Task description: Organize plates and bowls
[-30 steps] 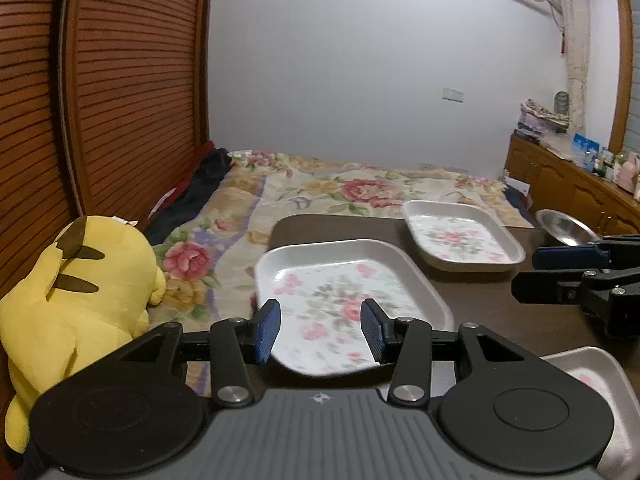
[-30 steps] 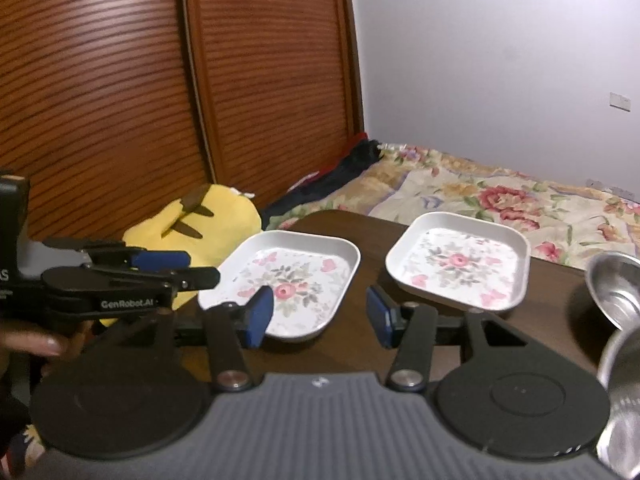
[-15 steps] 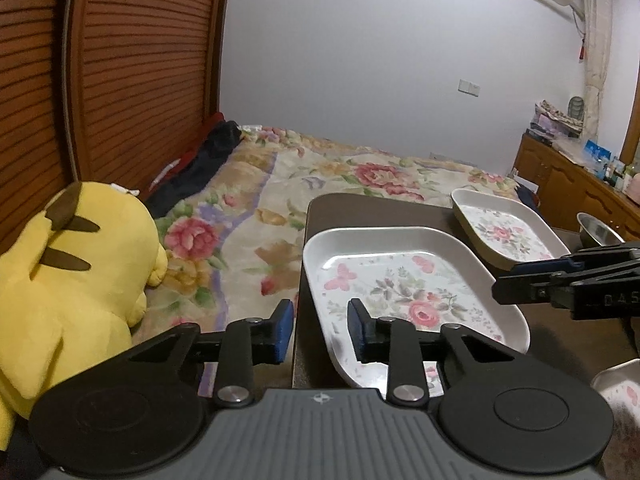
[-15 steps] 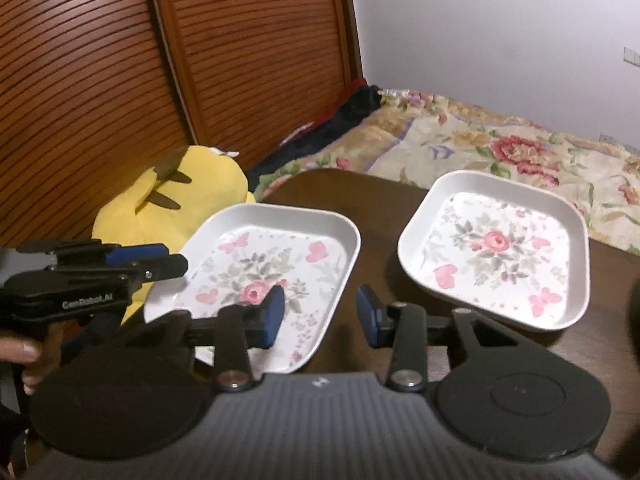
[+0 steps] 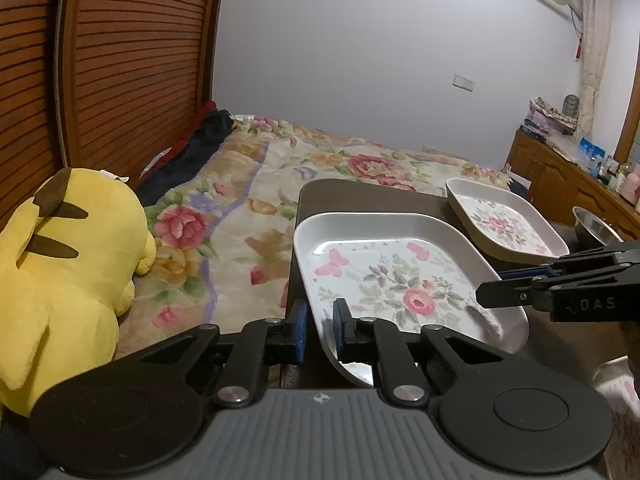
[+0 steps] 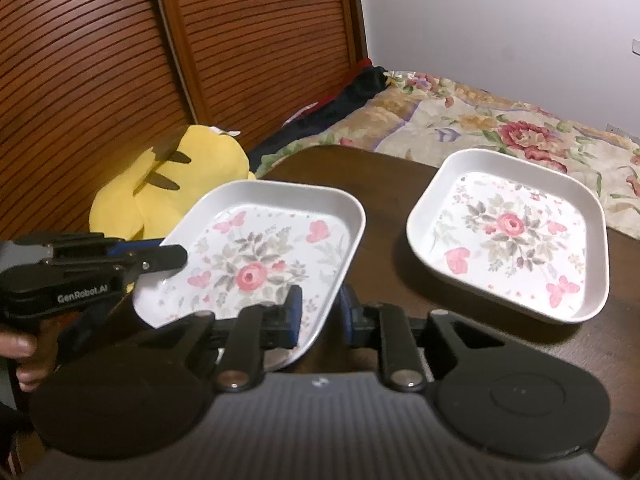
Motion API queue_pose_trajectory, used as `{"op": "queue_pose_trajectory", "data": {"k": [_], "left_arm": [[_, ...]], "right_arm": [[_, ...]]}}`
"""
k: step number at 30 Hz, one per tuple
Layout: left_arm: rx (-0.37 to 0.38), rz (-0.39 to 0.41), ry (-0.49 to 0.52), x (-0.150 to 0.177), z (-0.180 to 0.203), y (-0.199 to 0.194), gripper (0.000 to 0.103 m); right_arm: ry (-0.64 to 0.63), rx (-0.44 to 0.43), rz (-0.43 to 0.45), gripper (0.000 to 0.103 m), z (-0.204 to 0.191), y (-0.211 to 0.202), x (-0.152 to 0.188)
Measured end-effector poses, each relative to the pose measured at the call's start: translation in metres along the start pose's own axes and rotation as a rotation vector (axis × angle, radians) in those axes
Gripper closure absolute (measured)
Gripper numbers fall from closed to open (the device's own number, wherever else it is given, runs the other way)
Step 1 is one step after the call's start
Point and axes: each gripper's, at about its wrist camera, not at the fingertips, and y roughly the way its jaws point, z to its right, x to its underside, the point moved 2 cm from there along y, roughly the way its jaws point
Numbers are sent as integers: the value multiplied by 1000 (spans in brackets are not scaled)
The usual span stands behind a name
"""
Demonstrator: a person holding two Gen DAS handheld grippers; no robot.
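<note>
Two white floral plates are seen on the table [image 6: 384, 176]: near plate [image 6: 260, 256] straddled unclamped at its rim by left gripper [image 5: 319, 330] and right gripper [image 6: 319, 314]; far plate [image 6: 508, 232] at 2 o'clock

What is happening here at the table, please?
A person is sorting dishes with a gripper in each hand. Both grippers are at the near floral plate: the left gripper straddles its left rim and the right gripper straddles its right rim, jaws open, so it is not yet gripped. A second floral plate lies apart on the dark table, and a metal bowl sits farther right.
</note>
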Motion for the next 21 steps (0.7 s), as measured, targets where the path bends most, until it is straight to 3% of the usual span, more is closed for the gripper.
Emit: {"op": "queue_pose_trajectory", "data": {"k": [3,12,21], "left_arm": [[-7,-1,2,1,1,0,91],[-10,-2,-3,0,11,-11,92],[6,38,36,-14,35,-38,92]], "right_arm": [[6,-5,-10,90,1,3,1],[23,-1,-7,91,3,-6,1],[36,11,54,91,9,-47,0]]}}
